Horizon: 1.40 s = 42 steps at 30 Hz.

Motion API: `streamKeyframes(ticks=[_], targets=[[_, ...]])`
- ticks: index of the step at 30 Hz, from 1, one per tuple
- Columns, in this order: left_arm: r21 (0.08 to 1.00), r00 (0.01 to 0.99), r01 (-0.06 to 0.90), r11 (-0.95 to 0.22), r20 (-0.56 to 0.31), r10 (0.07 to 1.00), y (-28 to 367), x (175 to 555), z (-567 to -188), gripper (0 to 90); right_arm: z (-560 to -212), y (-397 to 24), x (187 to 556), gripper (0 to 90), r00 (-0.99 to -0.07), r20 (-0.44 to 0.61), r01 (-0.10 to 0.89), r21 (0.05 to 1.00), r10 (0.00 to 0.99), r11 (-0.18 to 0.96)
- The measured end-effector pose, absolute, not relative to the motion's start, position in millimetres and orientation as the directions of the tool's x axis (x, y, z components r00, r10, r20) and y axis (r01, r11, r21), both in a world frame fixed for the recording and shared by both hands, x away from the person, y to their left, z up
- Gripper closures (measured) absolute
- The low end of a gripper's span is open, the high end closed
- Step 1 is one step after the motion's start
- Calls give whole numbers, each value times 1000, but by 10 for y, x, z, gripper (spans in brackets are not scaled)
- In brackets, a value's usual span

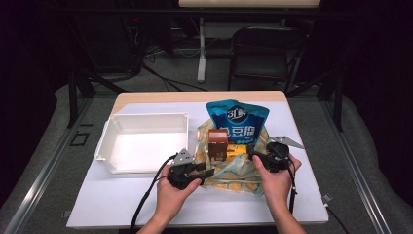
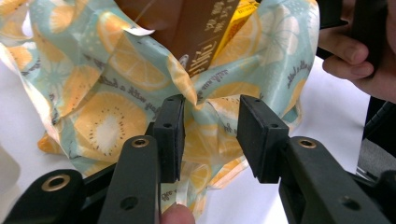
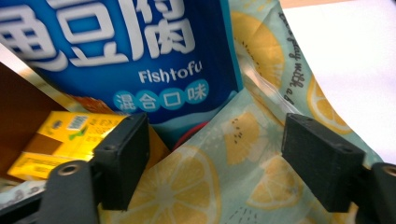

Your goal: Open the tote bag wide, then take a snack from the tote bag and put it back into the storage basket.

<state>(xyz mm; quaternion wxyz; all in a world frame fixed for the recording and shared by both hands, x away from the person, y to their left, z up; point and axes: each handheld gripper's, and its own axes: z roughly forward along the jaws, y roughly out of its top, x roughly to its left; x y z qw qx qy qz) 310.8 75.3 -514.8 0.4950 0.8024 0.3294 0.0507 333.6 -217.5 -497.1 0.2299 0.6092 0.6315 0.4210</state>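
A light green bag printed with lemon slices (image 1: 234, 173) lies on the table between my hands. It holds a blue Fishtofu snack pouch (image 1: 237, 122), a brown carton (image 1: 218, 144) and a yellow box (image 1: 234, 152). My left gripper (image 1: 207, 171) is at the bag's left edge. Its jaws are apart in the left gripper view (image 2: 210, 135), with a fold of the bag (image 2: 107, 93) between them, not pinched. My right gripper (image 1: 253, 152) is at the bag's right edge. It stands wide open (image 3: 215, 158) over the bag cloth (image 3: 187, 182), just below the pouch (image 3: 121, 56).
A white rectangular tray (image 1: 146, 116) sits on the table to the left of the bag, with nothing in it. A white sheet (image 1: 122, 195) covers the tabletop. A dark chair (image 1: 263, 48) and a table leg stand beyond the far edge.
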Motion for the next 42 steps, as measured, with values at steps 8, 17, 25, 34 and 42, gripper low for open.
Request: streamKeyframes(ticks=[8,17,25,34,42], targets=[[819,767,497,-289,-258,588,747,3107,-5155,612,-5002,-2157,3290,871,-157,105,569,823,982,4],[782,764,525,-335,-259,591,639,3099,-5263,769,-5051,-2439,3129,900,-155,62,560,828,986,36],[710,737,593,-380,-287,613,532,3161,-5482,900,-5388,-2580,3184,900,-167,136,652,758,976,6],[681,736,604,-415,-276,618,576,3138,-5607,900,-5418,-2670,3169,691,-249,126,614,787,960,56],[732,771,543,-411,-240,590,744,2971,-5412,688,-4983,-2663,3044,509,-381,80,401,912,921,87]])
